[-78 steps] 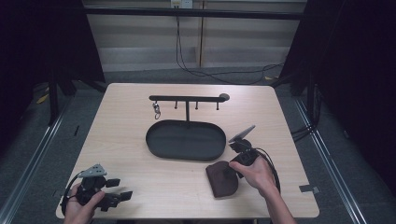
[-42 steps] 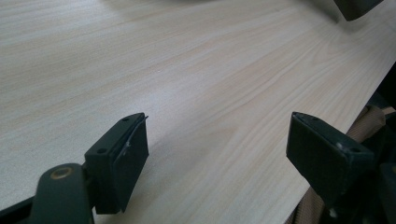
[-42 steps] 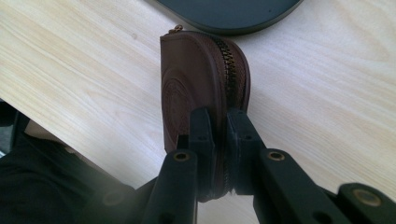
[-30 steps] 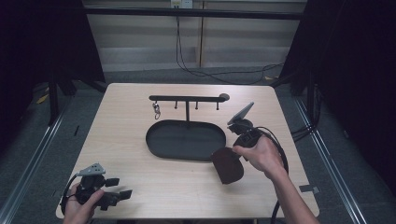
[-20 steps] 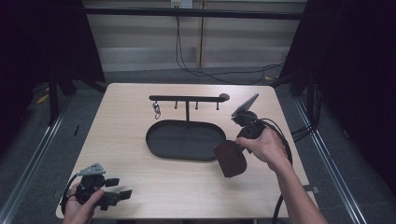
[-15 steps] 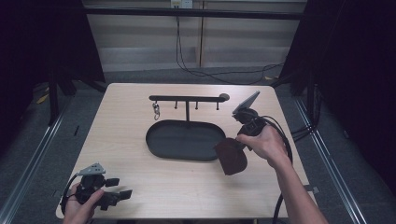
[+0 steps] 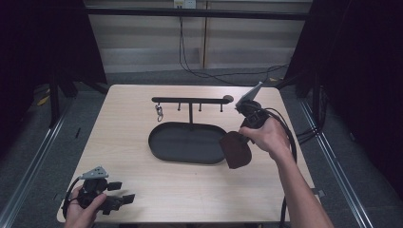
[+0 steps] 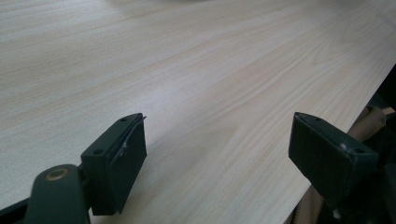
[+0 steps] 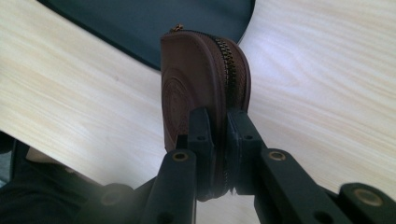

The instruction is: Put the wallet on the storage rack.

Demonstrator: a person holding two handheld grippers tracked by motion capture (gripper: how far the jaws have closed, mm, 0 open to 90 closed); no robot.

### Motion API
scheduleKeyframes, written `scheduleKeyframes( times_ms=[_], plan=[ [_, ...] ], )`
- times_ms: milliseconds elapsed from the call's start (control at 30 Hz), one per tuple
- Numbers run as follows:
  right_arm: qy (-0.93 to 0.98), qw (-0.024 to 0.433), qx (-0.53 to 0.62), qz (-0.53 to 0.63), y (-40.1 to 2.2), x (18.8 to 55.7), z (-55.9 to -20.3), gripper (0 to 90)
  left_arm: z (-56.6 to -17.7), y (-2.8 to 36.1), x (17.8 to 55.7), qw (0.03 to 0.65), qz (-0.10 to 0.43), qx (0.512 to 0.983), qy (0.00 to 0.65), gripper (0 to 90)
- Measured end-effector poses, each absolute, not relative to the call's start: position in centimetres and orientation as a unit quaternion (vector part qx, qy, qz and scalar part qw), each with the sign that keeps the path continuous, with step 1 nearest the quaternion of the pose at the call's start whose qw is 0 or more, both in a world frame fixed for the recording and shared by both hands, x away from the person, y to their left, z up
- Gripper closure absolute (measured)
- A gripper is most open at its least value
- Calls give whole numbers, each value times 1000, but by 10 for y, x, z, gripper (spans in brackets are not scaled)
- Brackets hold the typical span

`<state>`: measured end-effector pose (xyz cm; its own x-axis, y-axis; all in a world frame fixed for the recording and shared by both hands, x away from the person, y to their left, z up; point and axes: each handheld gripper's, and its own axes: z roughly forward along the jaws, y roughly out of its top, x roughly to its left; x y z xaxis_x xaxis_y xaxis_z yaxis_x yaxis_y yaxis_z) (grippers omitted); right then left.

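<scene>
now, my right gripper (image 9: pixel 217 140) was clenched on the brown zip pouch (image 9: pixel 201 79), jaws pinching its lower edge, zip seam facing the camera. pouch was held off the table (image 7: pixel 142 137), hanging just over the right end of the dark oval tray (image 7: pixel 185 142). behind the tray stood the black hook rack (image 7: pixel 190 100), a small key ring (image 7: pixel 159 113) on one hook. my left gripper (image 7: pixel 124 199) rested at the table's near left corner, jaws spread wide, nothing between them.
</scene>
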<state>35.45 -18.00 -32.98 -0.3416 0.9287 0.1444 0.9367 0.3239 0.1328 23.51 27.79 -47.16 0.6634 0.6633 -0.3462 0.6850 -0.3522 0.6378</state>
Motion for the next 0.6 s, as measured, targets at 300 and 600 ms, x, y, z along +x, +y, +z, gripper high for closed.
scheduleKeyframes(
  times_ms=[300,600],
  plan=[
    [-805,16,-585,-98,-173,371,-321,812,-472,277,235,395,-18,825,404,190],
    [-795,6,-593,-131,-168,383,-322,814,-473,276,234,389,-16,827,404,190]
  ],
)
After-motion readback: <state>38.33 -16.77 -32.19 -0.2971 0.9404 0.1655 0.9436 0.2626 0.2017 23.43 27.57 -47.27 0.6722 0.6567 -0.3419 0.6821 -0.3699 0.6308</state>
